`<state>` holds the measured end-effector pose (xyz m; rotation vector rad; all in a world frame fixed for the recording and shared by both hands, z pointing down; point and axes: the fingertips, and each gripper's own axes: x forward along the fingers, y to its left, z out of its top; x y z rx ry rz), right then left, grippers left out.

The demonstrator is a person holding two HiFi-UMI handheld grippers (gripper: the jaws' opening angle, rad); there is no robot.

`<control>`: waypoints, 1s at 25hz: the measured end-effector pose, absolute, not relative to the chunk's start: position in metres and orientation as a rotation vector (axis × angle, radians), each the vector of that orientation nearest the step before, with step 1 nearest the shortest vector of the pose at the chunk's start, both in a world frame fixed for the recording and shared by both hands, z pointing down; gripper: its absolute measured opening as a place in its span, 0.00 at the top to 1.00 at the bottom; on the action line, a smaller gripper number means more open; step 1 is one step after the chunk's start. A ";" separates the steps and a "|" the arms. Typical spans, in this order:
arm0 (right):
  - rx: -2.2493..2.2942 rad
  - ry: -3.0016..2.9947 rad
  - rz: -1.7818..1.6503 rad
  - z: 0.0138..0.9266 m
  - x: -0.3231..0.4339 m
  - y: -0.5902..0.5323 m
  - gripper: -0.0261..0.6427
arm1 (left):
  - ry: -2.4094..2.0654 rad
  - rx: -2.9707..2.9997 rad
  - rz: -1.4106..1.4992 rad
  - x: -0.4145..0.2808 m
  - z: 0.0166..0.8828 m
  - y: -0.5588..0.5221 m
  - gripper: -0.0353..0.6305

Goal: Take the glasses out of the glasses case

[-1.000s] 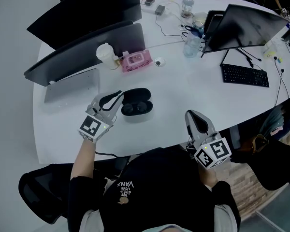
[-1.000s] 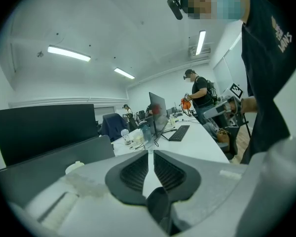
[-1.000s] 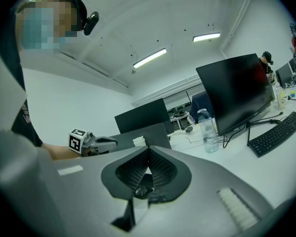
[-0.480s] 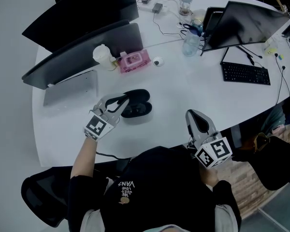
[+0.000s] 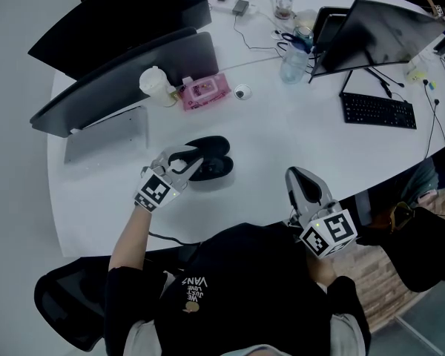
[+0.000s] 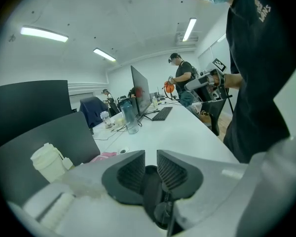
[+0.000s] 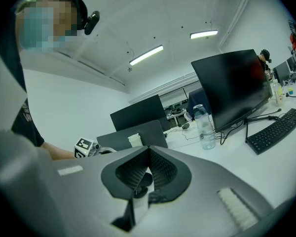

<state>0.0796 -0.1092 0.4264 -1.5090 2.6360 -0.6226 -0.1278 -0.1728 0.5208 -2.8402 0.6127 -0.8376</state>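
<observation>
A black glasses case lies on the white table, in front of me. My left gripper is at the case's left end, jaws drawn in to a narrow gap. In the left gripper view the dark edge of the case sits between the jaws of the left gripper. I cannot see the glasses. My right gripper hovers at the table's near edge, right of the case, shut and empty. The right gripper has its tips touching, with the case dark beyond them.
A silver laptop and dark monitors stand behind the case at the left. A white bottle and a pink wipes pack sit behind it. A water bottle, monitor and keyboard are at the right.
My left gripper has moved right to the case's left end and its jaws have narrowed from wide open. The right gripper has stayed in place.
</observation>
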 end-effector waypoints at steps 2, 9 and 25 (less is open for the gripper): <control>-1.512 2.637 -0.629 0.428 0.079 -0.111 0.96 | 0.605 -2.851 -0.856 -0.128 0.529 -0.173 0.85; -1.516 2.636 -0.651 0.434 0.078 -0.115 0.96 | 0.528 -2.854 -0.942 -0.129 0.554 -0.171 0.82; -1.506 2.652 -0.701 0.447 0.073 -0.123 0.96 | 0.330 -2.838 -1.163 -0.135 0.610 -0.157 0.80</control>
